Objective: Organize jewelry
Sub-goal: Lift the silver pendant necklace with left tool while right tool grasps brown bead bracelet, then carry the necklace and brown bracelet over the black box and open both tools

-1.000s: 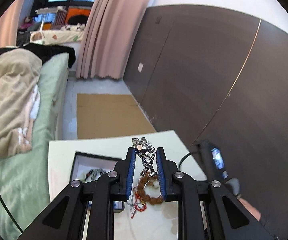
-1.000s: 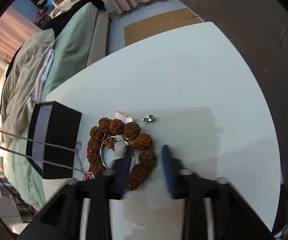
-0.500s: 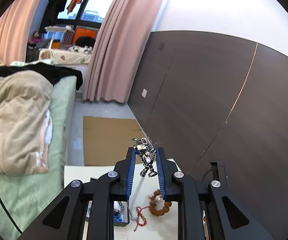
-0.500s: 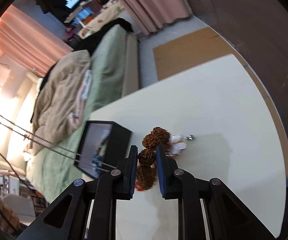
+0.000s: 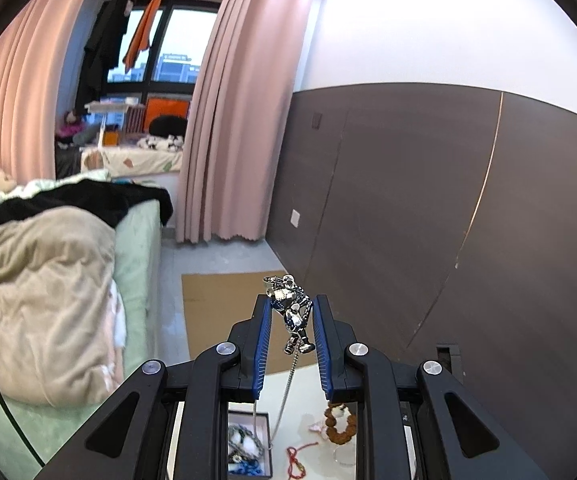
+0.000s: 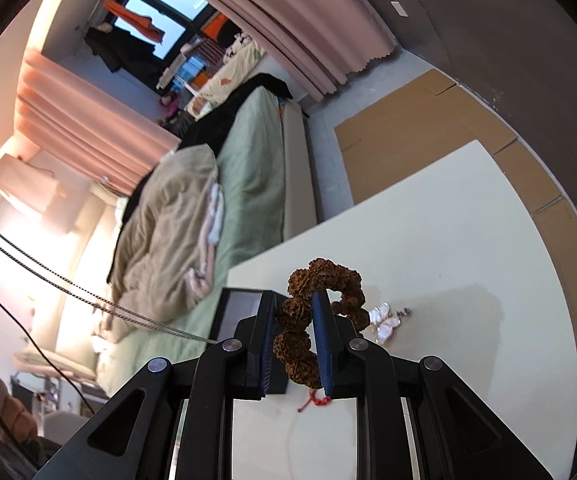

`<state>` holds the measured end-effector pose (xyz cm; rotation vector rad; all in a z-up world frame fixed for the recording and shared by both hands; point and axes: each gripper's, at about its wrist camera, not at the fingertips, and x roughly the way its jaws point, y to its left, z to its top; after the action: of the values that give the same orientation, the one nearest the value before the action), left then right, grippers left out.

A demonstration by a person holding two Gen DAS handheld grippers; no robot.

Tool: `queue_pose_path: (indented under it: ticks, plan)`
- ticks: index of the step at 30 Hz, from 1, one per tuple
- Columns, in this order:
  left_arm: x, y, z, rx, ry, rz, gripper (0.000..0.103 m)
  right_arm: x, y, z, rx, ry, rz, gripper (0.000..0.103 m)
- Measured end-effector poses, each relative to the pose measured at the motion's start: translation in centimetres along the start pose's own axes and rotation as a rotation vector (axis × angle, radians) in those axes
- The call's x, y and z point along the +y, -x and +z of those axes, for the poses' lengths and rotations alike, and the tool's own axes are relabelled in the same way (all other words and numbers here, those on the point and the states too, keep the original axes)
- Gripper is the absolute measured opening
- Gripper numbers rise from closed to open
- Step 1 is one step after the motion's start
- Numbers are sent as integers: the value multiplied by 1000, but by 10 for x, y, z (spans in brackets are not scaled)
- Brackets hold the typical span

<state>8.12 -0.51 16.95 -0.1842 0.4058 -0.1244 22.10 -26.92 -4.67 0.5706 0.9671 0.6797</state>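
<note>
The left gripper has its fingers closed on a small silver robot-figure pendant, held high; its thin silver chain trails down to the black open jewelry box on the pale desk. Lower it slowly so the chain coils inside. The right gripper has its fingers clamped on a brown knobbly seed-bead bracelet, lifted above the desk; keep it clear of the chain.

Setting: domestic bedroom. Evidence: bed with green sheet, rumpled beige duvet, black garment; full-length pink curtains; clothes hanging at the window; dark panelled wall with socket; flattened cardboard on the floor; cream table beside the bed.
</note>
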Motion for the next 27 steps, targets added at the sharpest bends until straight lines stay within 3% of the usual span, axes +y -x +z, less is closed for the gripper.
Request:
queue_pose_path:
  ticks: [11, 17, 27]
  plan:
    - [2, -10, 14, -16, -31, 44, 21, 0, 4, 5, -13, -8, 31, 20]
    - [16, -33, -6, 25, 1, 65, 22, 0, 4, 5, -10, -11, 32, 20]
    - [36, -73, -54, 105, 101, 34, 22, 0, 0, 2, -7, -12, 31, 20]
